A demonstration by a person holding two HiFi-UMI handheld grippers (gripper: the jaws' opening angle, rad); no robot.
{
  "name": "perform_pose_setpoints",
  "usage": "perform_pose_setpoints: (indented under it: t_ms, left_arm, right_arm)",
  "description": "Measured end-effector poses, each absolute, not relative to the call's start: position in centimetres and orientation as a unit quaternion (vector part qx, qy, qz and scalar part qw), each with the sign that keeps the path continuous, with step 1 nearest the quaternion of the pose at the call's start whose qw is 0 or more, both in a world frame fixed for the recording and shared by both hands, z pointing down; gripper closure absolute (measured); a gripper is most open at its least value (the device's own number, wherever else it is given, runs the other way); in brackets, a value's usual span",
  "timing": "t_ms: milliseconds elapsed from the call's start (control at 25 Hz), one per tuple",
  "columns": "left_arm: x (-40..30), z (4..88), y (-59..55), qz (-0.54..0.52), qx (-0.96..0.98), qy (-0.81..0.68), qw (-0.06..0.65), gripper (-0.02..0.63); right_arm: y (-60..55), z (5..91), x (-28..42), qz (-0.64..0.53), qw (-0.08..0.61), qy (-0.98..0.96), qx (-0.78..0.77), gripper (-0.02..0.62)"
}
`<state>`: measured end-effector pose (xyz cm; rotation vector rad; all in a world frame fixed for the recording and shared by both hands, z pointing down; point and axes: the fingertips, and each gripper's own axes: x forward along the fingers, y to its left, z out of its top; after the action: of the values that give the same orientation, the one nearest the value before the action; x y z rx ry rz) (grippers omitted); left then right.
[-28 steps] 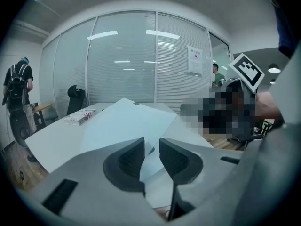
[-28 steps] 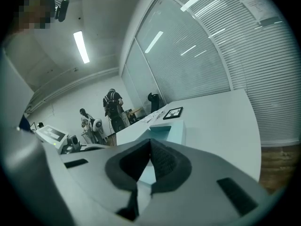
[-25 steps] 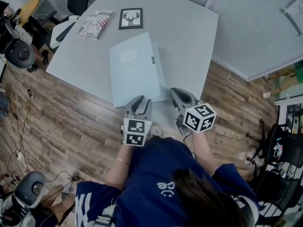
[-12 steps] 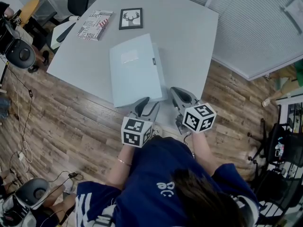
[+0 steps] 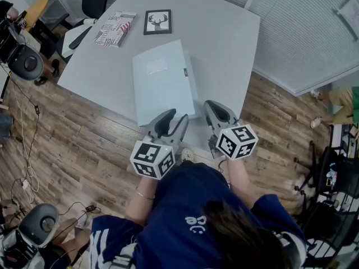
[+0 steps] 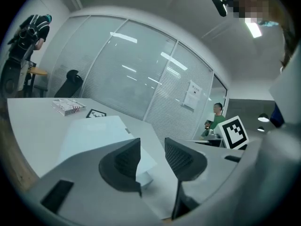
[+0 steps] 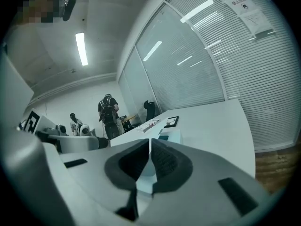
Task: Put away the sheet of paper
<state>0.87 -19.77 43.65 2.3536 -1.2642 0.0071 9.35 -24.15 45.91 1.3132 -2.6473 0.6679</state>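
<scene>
left hand-held gripper [image 5: 175, 117] just opened, empty, right hand-held gripper [image 5: 213, 106] barely parting, folder [image 5: 162, 80], book [image 5: 115, 28]

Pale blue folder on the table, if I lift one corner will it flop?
Probably fairly stiff: the folder lies flat with straight edges and a thick near corner. Its smooth cover may slide easily on the smooth table. Flat, so unlikely to roll.

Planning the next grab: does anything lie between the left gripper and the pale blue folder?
Nothing visible does. The left gripper, jaws just opened and empty, hangs at the near edge of the folder; the book and framed picture lie beyond it.
</scene>
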Motion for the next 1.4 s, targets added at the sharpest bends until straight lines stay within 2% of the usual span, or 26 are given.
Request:
perform_pose_setpoints:
  t_ms: [320,640,800,920,1400]
  left_arm:
    - [-5.1,43.1,-19.6,0.008,0.824,-0.532,0.197,0.446]
    - [-8.0,43.1,-19.2,0.017,0.814,-0.557,0.165,0.457]
    - [-8.4,43.4,-19.0,0.019,0.812,-0.562,0.159,0.514]
    - [-9.0,43.6,-19.0,0.027,0.805,-0.573,0.152,0.595]
    - [-10.0,43.8,-18.7,0.056,0.798,-0.586,0.129,0.601]
  right_arm:
    - [-23.5,44.5,8.3,0.187,0.055,-0.867,0.458,0.571]
    - [-22.0,44.6,6.1,0.169,0.066,-0.864,0.470,0.570]
    - [-21.7,44.5,5.2,0.159,0.072,-0.862,0.475,0.571]
    - [-21.6,44.3,4.5,0.150,0.076,-0.863,0.476,0.577]
    - [-20.6,44.1,2.4,0.108,0.109,-0.867,0.474,0.588]
